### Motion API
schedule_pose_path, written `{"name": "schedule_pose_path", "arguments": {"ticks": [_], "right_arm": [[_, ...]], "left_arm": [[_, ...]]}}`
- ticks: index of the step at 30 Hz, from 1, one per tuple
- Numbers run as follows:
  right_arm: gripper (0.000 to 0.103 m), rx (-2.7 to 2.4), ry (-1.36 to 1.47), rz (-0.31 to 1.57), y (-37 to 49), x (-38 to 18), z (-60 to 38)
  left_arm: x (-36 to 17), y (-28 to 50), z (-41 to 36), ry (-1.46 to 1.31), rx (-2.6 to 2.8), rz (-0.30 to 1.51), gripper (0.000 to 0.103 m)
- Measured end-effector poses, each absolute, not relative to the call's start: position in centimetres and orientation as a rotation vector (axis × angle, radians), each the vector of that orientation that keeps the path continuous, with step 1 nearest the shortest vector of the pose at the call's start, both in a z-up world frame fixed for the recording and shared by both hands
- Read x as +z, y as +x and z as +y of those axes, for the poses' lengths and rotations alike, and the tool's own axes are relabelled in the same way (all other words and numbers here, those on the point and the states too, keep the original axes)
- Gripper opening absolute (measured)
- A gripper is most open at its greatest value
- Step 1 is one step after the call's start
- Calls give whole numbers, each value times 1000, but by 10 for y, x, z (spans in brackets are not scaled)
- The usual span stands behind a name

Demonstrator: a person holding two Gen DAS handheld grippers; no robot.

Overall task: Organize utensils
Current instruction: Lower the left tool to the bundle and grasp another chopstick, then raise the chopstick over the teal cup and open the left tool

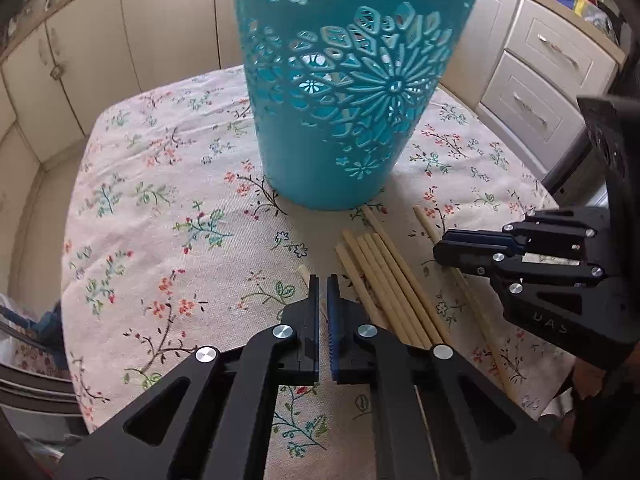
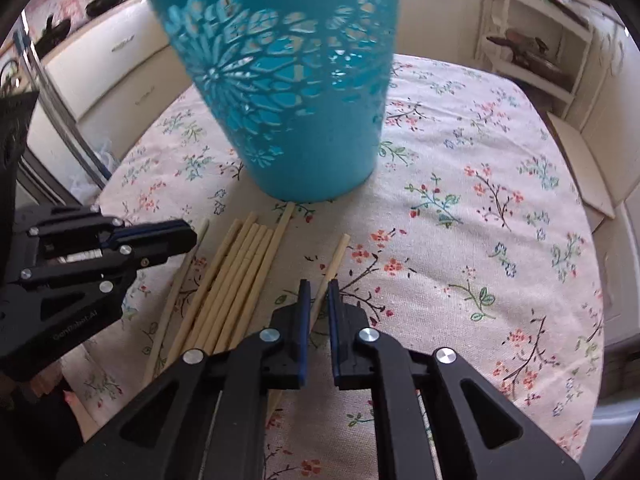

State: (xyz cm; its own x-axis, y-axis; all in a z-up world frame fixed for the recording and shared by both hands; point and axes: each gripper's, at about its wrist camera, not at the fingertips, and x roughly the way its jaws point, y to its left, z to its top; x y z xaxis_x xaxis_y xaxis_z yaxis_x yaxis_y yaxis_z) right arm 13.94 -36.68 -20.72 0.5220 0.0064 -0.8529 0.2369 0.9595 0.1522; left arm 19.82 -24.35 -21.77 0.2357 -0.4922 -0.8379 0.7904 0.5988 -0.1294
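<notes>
Teal plastic fills the top of both my views: a tall perforated basket with cut-out flower patterns point(image 1: 340, 152) stands upright on the cream floral tablecloth point(image 1: 160, 200), toward the far side of the table. I cannot see whether anything is inside it.

Between the basket and my two tools lies a bundle of pale wooden chopsticks point(image 1: 384, 276), side by side and roughly parallel on the cloth. The longest stick in the bundle reaches up to the foot of the basket; the rest stop short of it.

My left gripper point(image 1: 323, 280) points steeply down at the cloth just left of the bundle. Its jaws are drawn together to a thin slit, and a lone wooden chopstick point(image 1: 304, 271) runs through that slit, its tip poking out past the left finger. From the right wrist camera I see the same tool point(image 2: 194, 236) side-on, fingers together, with that stick point(image 2: 202, 232) slanting across its tip, so I read it as clamped on that stick.

My right gripper point(image 2: 318, 284) sits on the other side of the bundle, also tilted down. Its jaws are narrow and a second single chopstick point(image 2: 338, 252) passes between the blue pads, coming out again below the fingers. The left wrist camera shows this tool point(image 1: 438, 248) closed around the stick point(image 1: 426, 224), which still lies low along the cloth.

Both held sticks lie apart from the bundle, one on each flank, and well clear of the basket's rim.
</notes>
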Motion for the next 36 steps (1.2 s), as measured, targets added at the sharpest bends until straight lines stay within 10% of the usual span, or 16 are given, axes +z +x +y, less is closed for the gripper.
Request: {"name": "schedule_pose_path", "arguments": {"ticks": [26, 36], "right_arm": [[13, -145, 315, 975, 133, -208, -369], [32, -139, 287, 951, 134, -207, -358]], "left_arm": [[-221, 190, -248, 557, -834, 936, 6], [-208, 197, -230, 435, -851, 970, 5]]}}
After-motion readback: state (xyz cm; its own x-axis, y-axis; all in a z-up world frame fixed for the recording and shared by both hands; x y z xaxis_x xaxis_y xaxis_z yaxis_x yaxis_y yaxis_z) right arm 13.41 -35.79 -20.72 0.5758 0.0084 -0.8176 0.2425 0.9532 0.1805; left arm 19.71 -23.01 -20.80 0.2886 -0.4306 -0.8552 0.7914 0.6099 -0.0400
